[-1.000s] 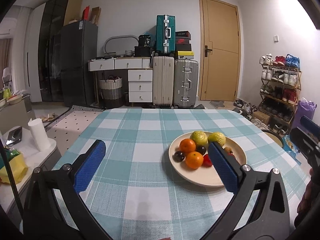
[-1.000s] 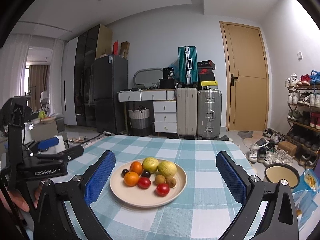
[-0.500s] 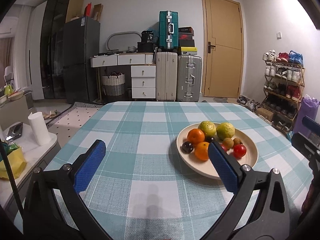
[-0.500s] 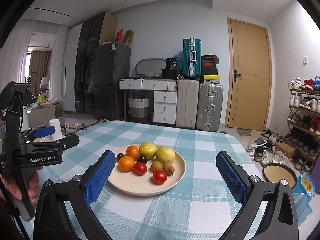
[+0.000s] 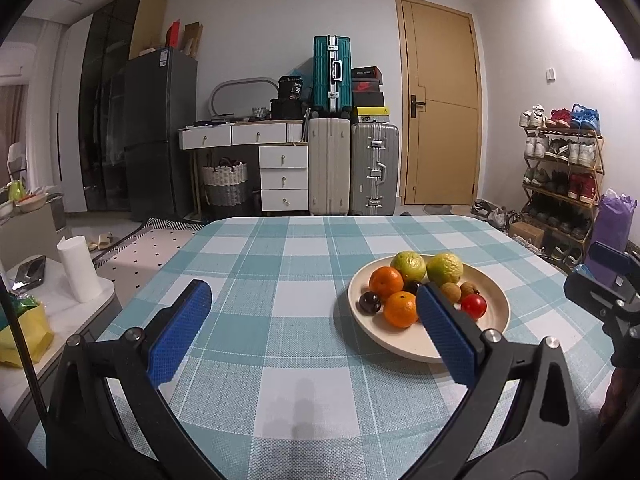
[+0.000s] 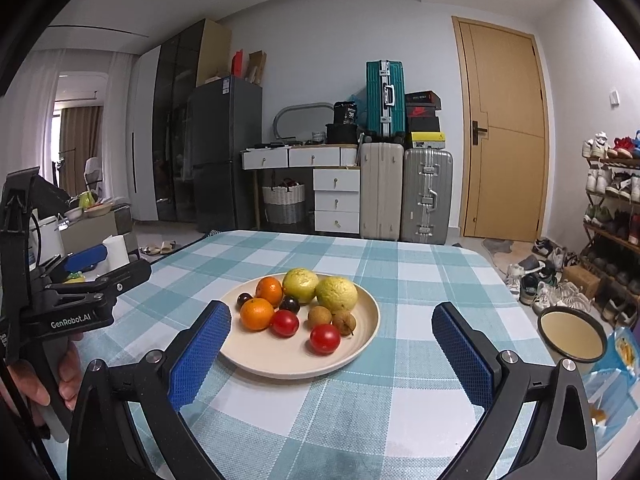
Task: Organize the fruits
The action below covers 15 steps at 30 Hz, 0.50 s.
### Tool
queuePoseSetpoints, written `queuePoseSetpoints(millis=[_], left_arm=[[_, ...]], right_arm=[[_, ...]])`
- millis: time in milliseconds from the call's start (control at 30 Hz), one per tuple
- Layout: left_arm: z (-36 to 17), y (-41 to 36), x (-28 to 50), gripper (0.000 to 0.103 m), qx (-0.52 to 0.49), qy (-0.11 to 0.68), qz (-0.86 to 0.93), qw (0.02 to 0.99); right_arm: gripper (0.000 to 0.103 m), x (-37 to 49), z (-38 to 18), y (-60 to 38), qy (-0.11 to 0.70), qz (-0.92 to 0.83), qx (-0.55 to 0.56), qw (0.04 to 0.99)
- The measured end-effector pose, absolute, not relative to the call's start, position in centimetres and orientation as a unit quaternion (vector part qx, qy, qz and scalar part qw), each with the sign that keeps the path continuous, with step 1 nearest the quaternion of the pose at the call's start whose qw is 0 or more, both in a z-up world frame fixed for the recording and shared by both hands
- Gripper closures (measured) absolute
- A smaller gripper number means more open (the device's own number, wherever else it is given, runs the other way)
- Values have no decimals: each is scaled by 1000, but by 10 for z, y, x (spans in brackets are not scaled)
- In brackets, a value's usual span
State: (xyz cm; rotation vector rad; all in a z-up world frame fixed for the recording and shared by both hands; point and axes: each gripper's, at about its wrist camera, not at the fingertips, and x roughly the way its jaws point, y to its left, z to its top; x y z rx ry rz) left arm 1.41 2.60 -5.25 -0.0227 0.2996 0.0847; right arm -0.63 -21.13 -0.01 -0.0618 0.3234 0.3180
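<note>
Left tongs (image 5: 312, 332) and right tongs (image 6: 332, 350) — both spread wide, empty.

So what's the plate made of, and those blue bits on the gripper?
The plate looks like matte cream ceramic or plastic; its smooth, dull rim doesn't settle which. The blue pads on the right gripper look like rubber, with a bumpy, grippy surface.

A plate (image 6: 362, 344) sits on the table (image 6: 416, 276), holding all the fruit. Two guavas (image 6: 336, 294) lie at the far side, two oranges (image 6: 257, 313) at the left, two tomatoes (image 6: 325, 339) nearest. Between them lie two longans (image 6: 319, 317). Suitcases (image 6: 426, 196) and a door (image 6: 506, 136) stand far behind; a shoe rack (image 6: 612, 200) stands to the right.
</note>
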Motion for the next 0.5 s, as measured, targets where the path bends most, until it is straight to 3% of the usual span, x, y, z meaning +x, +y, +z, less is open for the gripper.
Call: queuePoseSetpoints(millis=[500], left_arm=[[-52, 26, 12, 1, -10, 149, 42, 988]], right_arm=[[0, -6, 0, -213, 162, 159, -28, 974]])
